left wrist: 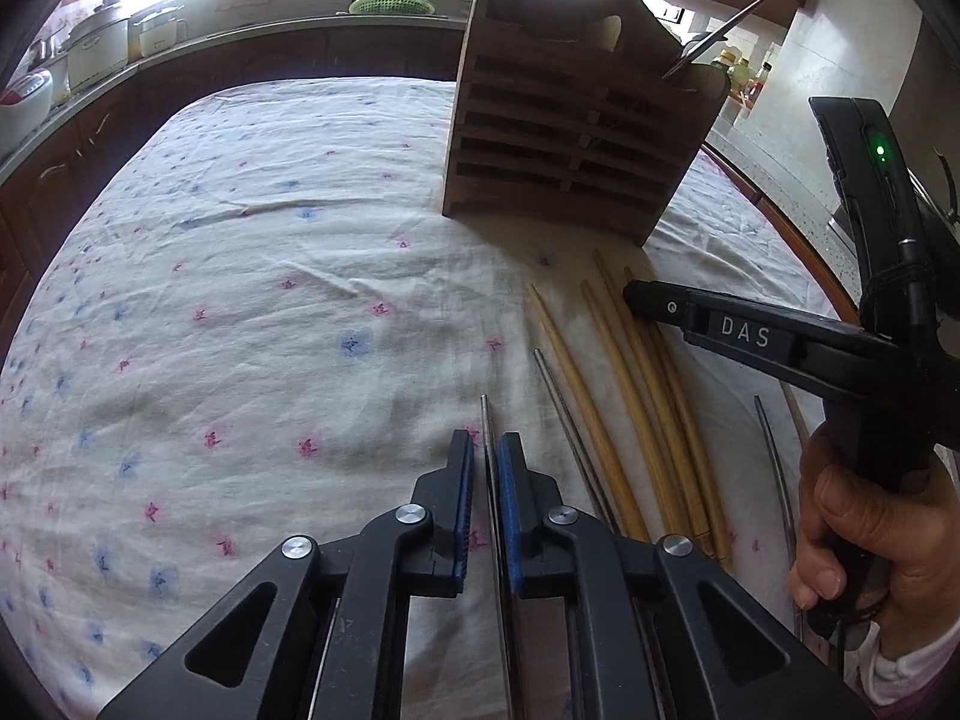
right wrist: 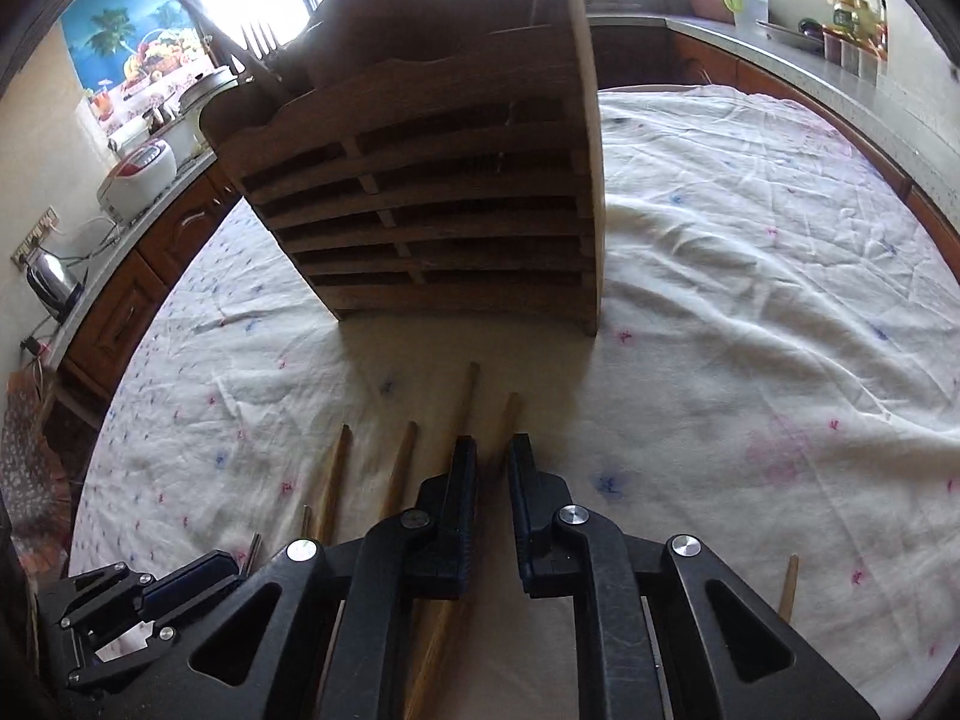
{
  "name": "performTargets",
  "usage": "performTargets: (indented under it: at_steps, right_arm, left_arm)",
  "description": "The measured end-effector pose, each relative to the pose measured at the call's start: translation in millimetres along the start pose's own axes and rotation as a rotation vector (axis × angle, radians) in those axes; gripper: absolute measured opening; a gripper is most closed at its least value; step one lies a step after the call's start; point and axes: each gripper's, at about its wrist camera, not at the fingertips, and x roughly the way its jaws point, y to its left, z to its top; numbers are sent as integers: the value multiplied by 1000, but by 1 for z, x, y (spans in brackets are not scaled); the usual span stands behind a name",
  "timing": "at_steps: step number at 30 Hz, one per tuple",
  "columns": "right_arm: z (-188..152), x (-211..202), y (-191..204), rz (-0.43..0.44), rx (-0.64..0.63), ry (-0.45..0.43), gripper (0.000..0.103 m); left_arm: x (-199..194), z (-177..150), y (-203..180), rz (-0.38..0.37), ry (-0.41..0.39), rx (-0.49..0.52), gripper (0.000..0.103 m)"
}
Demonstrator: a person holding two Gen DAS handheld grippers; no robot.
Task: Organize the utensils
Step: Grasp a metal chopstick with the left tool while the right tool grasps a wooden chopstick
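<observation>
Tablecloth (left wrist: 240,276): carrying loose chopsticks beside wooden utensil rack (left wrist: 564,138).
Left gripper (left wrist: 485,468): pinching metal chopstick (left wrist: 487,420); keeping it level.
Right gripper (right wrist: 492,462): hovering parted over wooden chopsticks (right wrist: 465,402).

Chopsticks (left wrist: 624,372) on tablecloth (left wrist: 240,300), before wooden holder (left wrist: 564,138).

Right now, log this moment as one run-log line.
left gripper: closing around metal chopstick | right gripper: open over wooden chopsticks | wooden holder: upright on tablecloth
</observation>
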Motion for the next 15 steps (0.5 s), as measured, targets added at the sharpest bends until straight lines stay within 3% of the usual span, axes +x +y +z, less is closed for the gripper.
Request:
performTargets:
  at_steps: [6, 10, 15]
  right_arm:
    - [0, 0, 8, -52, -72, 3, 11]
    - [-5, -9, -2, 17, 0, -8, 5]
    - [-20, -50, -11, 91, 59, -83, 5]
  left_arm:
    - [1, -1, -7, 30, -8, 47, 4]
    - [-4, -1, 0, -12, -3, 3, 3]
    - [-28, -2, 11, -63, -43, -46, 3]
